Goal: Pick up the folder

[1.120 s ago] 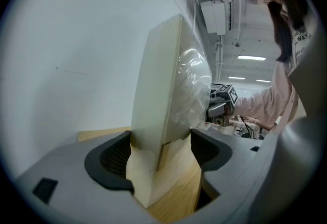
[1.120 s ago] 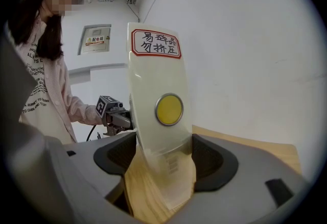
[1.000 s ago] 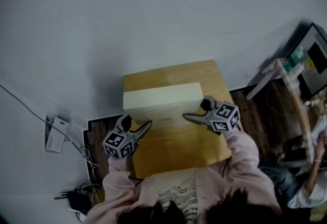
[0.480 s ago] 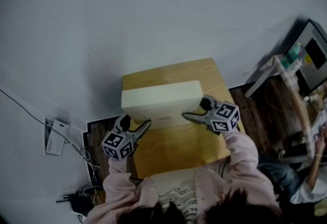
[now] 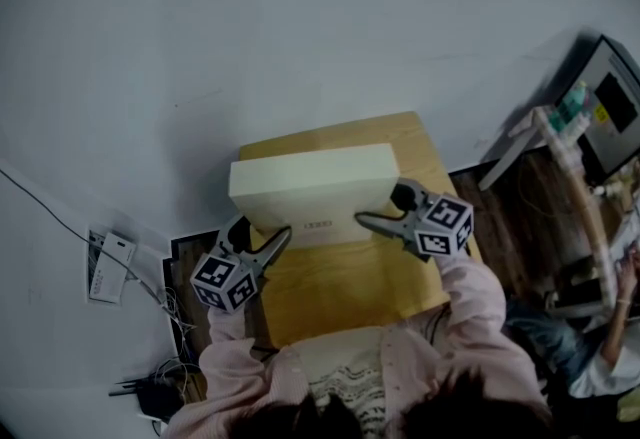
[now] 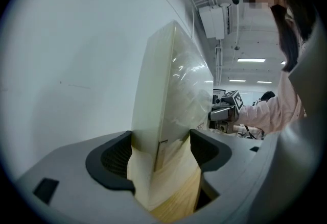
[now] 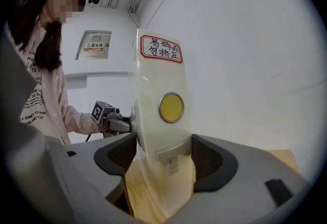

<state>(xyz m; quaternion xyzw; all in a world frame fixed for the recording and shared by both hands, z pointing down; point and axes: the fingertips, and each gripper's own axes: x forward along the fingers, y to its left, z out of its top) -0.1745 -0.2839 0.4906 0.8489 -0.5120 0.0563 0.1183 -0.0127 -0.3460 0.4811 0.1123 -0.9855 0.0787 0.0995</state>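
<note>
Pale wall [image 5: 300, 27] fills the head view beyond the far edge of the wooden table [image 5: 350, 292]. The table's near edge is cut off by the person's pink sleeves [image 5: 480, 312] and head.

The folder [image 5: 312, 182], a thick cream box file, lies lengthwise over the table's far half. The head view does not show whether its underside touches the wood. Both gripper views show wood grain below it.

Left gripper [image 5: 265, 230] is at the folder's left end and right gripper [image 5: 380, 207] at its right end, both over the table, pointing inward toward each other and slightly downward. The marker cubes sit nearest the person.

Each claw is spread wide, with its dark pads pressed on the folder's two broad faces. Each holds one end of the file and nothing else.

Only the right gripper view shows the red-bordered label [image 7: 161, 48] high on the folder's end. Its print is too small to read with confidence. Below it is a round yellow sticker [image 7: 171, 107]. The left gripper view shows a clear, glossy cover on that end instead.

At the right edge of the head view, past the table, a second person [image 5: 610, 367] is partly cut off.
</note>
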